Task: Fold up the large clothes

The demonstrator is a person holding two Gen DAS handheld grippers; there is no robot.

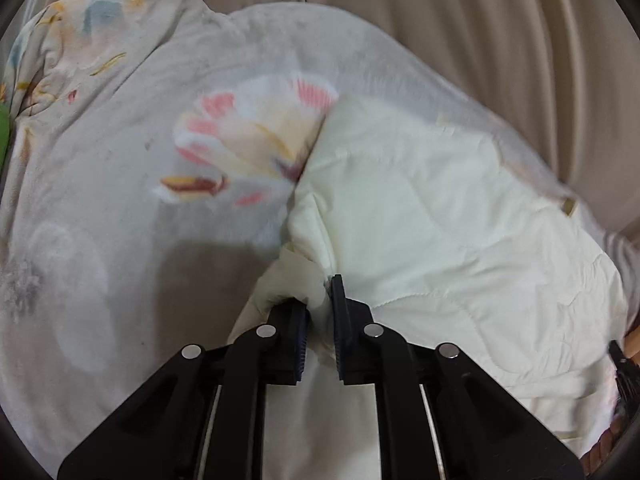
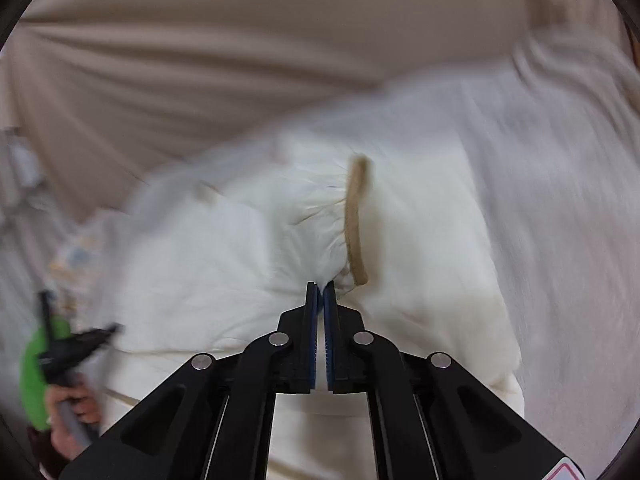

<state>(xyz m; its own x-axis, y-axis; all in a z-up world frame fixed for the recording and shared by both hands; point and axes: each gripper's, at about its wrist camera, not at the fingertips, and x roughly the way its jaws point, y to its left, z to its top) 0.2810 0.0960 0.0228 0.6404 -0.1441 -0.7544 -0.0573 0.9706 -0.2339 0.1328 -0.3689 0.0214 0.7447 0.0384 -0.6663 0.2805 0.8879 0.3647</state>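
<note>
A cream quilted garment [image 1: 440, 220] lies bunched on a bed, over a pale sheet with a pink and yellow flower print [image 1: 248, 140]. My left gripper [image 1: 318, 294] is shut on a gathered fold at the garment's near left edge, with cloth pinched between the pads. In the right wrist view the same cream garment [image 2: 224, 260] is blurred, and a tan band [image 2: 356, 220] curves across it. My right gripper [image 2: 320, 286] is shut on the cloth just left of that band's lower end. The left gripper's green and black body [image 2: 60, 344] shows at the lower left, held by a hand [image 2: 72, 412].
Beige pleated fabric [image 1: 440, 20] rises behind the bed and fills the top of the right wrist view [image 2: 200, 40]. The floral sheet spreads left to a rumpled corner [image 1: 60, 40]. A pale sheet [image 2: 560, 200] stretches to the right of the garment.
</note>
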